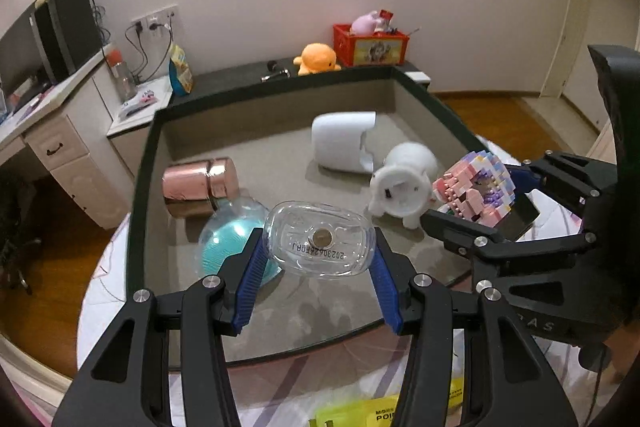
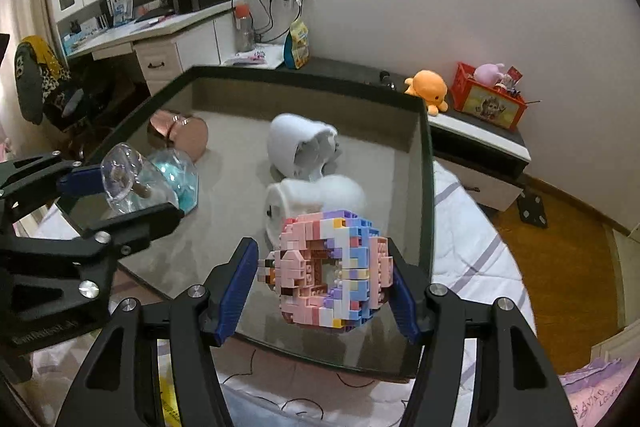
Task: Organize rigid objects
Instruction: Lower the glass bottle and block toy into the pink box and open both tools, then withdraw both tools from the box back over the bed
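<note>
Two tools: left tool (image 1: 316,259) clamps one clear bottle (image 1: 320,241); right tool (image 2: 326,283) one brick model (image 2: 334,273).

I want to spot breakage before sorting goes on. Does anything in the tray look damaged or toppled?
Yes. The white egg-shaped shell lies on its side with a jagged, broken-looking open edge, beside the white toy, also tipped over. The rose-gold canister lies on its side too. Nothing looks spilled.

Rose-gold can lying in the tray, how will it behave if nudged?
The rose-gold can lies on its side, so it will probably roll. Its glossy shell looks slippery. The teal dome beside it may stop a roll that way.
</note>
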